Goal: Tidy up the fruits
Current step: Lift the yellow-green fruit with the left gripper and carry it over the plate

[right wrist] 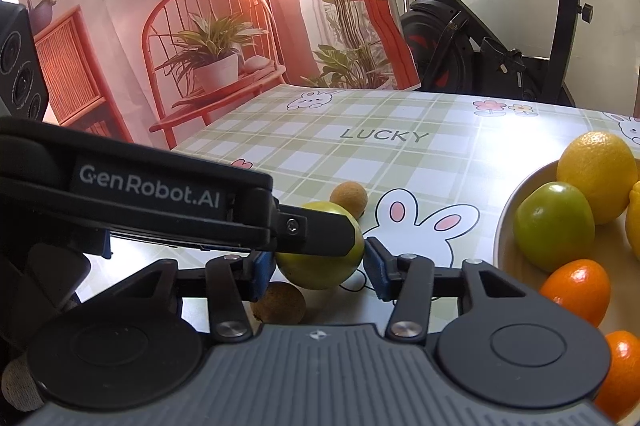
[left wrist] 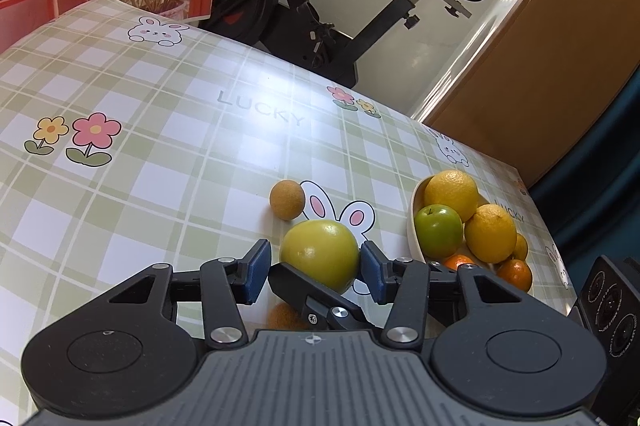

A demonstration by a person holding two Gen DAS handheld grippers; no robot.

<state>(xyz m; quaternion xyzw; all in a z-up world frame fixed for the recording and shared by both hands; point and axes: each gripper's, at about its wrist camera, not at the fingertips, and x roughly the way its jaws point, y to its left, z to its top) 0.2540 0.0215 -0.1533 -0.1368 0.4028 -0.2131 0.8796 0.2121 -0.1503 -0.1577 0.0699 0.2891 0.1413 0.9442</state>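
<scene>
Apple [left wrist: 320, 253] bracketed by left gripper [left wrist: 318, 268] and right gripper [right wrist: 320, 268]; pads spread, contact not confirmed. Skin smooth, slippery, firm; grip advised across widest girth.

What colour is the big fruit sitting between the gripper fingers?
Yellow-green, the large fruit on the table; the left wrist view shows it best.

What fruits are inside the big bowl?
Inside the bowl are two lemons, a green apple and small oranges. Anything beneath them is covered.

yellow-green apple [left wrist: 320, 253] on green-and-white plaid tablecloth [left wrist: 140, 145]
</scene>
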